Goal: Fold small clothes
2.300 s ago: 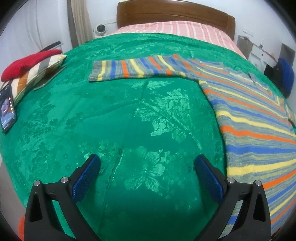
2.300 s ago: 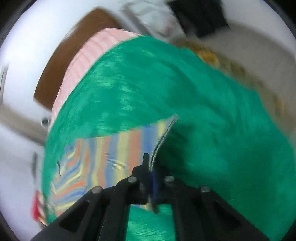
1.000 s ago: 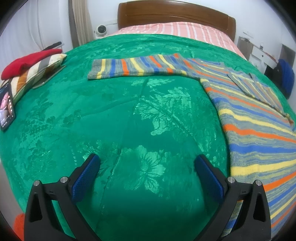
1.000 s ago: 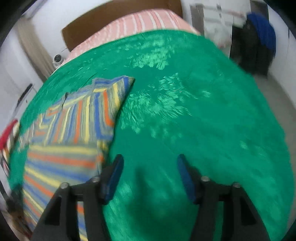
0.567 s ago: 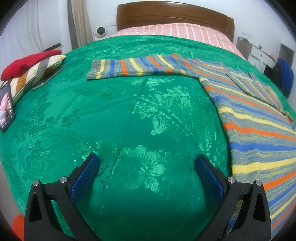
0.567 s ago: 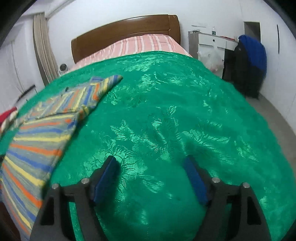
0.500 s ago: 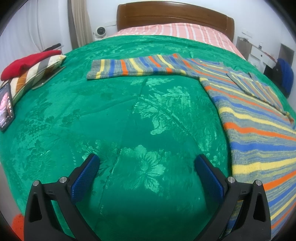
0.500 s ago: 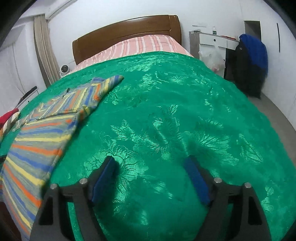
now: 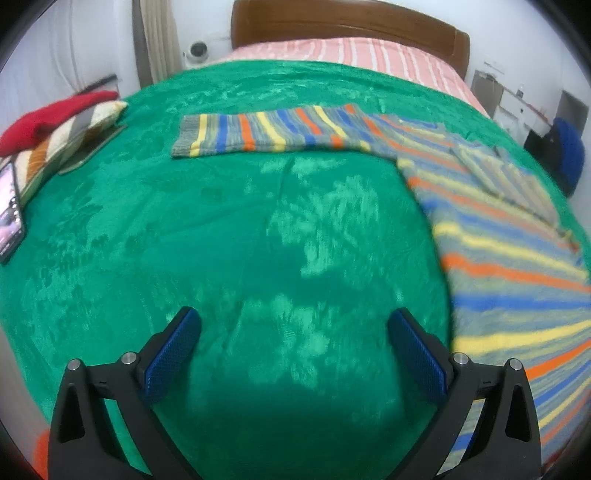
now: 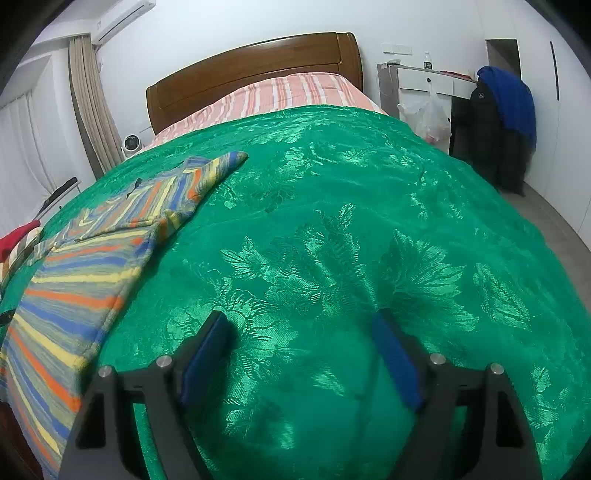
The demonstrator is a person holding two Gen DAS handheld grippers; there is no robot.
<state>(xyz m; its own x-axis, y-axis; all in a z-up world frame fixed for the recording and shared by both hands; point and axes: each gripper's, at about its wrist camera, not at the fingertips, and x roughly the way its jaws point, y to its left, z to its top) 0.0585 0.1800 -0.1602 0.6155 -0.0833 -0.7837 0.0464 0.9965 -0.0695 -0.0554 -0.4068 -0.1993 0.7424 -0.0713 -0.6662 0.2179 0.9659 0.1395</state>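
Since dropping the sleeve, your right claw (image 10: 303, 350) hangs wide open and empty over the green bedspread (image 10: 369, 221), left claw (image 9: 293, 341) likewise, striped sweater (image 9: 498, 236) lying flat

No readable text, labels, brands or numbers anywhere

both wrist cams sit low over the green floral bedspread (image 9: 229, 229) (image 10: 369, 229), facing the wooden headboard (image 9: 347, 26) (image 10: 251, 77), sharing the striped knit sweater (image 9: 498, 236) (image 10: 74, 288).
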